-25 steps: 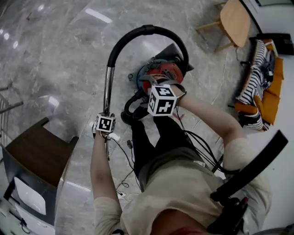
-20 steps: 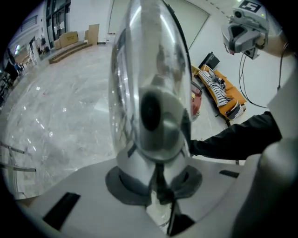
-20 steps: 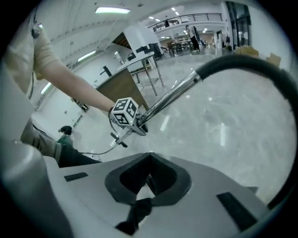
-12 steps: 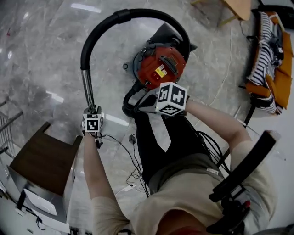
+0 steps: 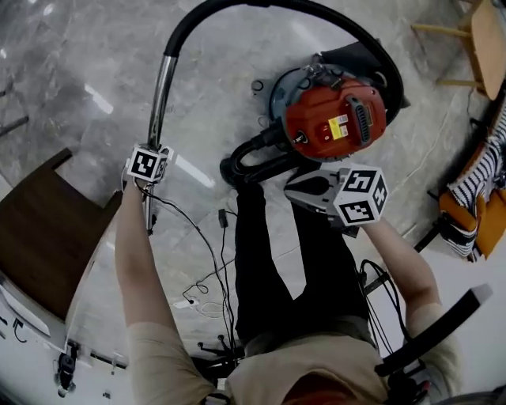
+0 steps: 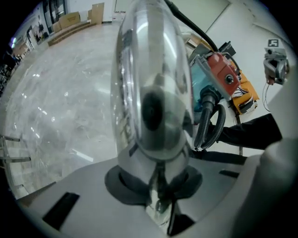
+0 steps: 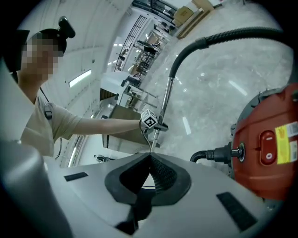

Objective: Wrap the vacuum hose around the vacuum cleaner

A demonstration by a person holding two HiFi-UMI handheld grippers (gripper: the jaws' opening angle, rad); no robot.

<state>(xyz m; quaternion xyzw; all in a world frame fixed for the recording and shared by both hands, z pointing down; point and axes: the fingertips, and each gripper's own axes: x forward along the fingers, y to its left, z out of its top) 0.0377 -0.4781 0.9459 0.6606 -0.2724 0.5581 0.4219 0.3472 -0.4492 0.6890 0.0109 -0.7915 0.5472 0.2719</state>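
The left claw [image 6: 160, 186] is clamped on the chrome tube [image 6: 151, 93] of the vacuum hose, which fills the middle of the left gripper view. In the head view this claw [image 5: 149, 170] sits left of centre, with the tube [image 5: 162, 95] rising from it toward the top of the frame. There the tube joins the black vacuum hose [image 5: 316, 8], which arcs across the top edge and comes down behind the vacuum cleaner [image 5: 332, 123] at upper right.

The right claw [image 7: 150, 158] is closed with nothing between its jaws. In the head view it [image 5: 288, 188] points left, just below the red vacuum cleaner and apart from it. A short loop of hose [image 5: 253, 154] curls on the floor [image 5: 79, 47] at the cleaner's left side, where it plugs into the body.

Thin cables [image 5: 213, 277] trail over the grey marble floor beside the person's legs. A wooden chair [image 5: 482, 32] stands at the upper right corner.
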